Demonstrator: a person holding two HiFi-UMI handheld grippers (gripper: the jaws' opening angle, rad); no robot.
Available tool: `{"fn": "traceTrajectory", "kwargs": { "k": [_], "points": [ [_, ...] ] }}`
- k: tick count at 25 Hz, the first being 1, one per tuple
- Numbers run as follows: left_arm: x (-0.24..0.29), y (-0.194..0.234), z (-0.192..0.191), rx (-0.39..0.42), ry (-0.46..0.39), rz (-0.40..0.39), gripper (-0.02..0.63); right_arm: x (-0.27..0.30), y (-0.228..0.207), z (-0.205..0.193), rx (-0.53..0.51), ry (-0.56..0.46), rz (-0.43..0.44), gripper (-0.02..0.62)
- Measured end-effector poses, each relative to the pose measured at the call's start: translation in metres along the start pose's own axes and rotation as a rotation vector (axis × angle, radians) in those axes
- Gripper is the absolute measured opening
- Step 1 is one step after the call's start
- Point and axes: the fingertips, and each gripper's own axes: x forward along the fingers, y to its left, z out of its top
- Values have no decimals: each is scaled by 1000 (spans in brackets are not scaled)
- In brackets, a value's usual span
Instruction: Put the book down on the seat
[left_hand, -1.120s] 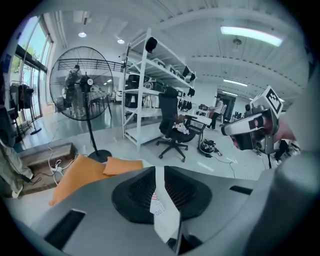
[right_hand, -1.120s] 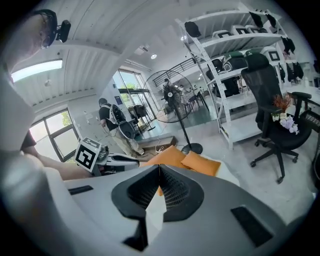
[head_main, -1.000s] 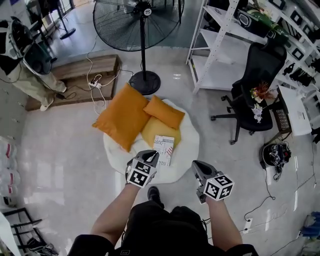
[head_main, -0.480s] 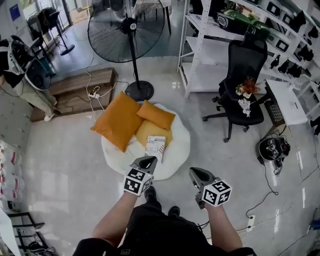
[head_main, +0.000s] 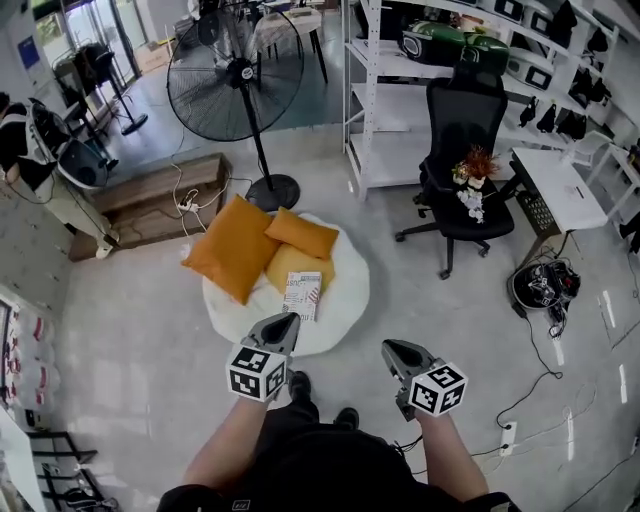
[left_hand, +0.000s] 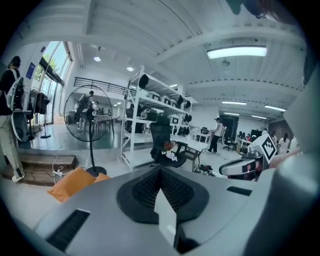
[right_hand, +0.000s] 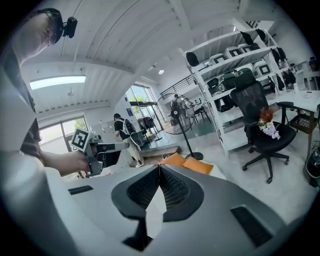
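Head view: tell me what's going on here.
A person holds tongs in each hand. The left tongs and right tongs are both shut and empty, and neither touches the white printed book. That book lies flat on the round white floor seat, next to the orange cushions.

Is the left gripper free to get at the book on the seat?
Probably yes: the book lies uncovered just ahead of the left gripper, nothing between; its shut jaws must open first.

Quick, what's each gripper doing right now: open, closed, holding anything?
Left gripper: closed, holding nothing.
Right gripper: closed, holding nothing.
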Motion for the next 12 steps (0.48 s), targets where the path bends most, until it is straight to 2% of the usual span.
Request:
{"fn": "traceTrajectory", "kwargs": {
  "k": [2, 7, 12],
  "points": [
    [-7, -5, 3, 3, -4, 13, 3, -6, 1, 1, -5, -1, 15, 15],
    [-30, -9, 15, 86, -11, 33, 4, -6, 17, 6, -16, -1, 51, 15],
    [-46, 1, 18, 48, -28, 15, 5, 4, 26, 13, -31, 3, 63, 14]
  ]
}}
